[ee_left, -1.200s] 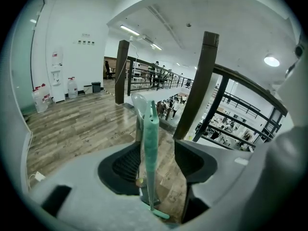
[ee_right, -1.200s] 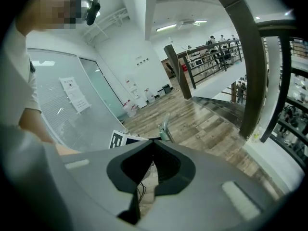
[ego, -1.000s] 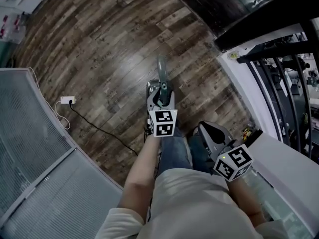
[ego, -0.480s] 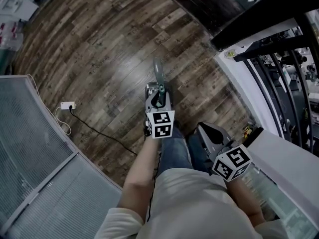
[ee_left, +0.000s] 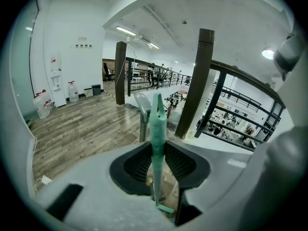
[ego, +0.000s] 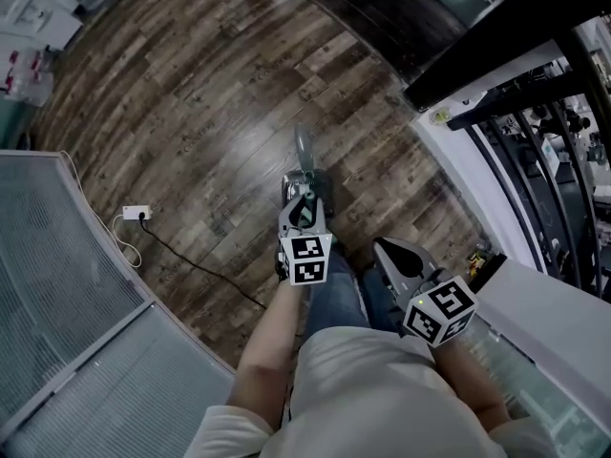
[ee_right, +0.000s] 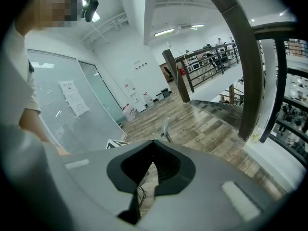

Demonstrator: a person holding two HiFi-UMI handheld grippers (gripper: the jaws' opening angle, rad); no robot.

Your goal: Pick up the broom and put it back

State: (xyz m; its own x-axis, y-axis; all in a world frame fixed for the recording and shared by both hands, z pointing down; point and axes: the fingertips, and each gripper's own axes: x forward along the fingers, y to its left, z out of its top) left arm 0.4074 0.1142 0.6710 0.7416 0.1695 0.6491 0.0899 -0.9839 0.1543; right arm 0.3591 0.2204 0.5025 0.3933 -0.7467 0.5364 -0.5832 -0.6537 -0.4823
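Left gripper point(ee_left: 157, 147): jaws just been closing, now narrow, clamped on green broom handle point(ee_left: 157, 121) just below its top; rest of the broom hangs under left gripper. Right gripper point(ee_right: 153, 143), beside left gripper: closed, empty.

Risks:
- single high pinch, so handle likely pivots or slips
- swinging lower end may hit grey upright handle point(ee_left: 141, 105) just beyond left gripper

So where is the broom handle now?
The green broom handle stands upright at the centre of the left gripper view, clamped in the left gripper, whose jaws just closed on it.
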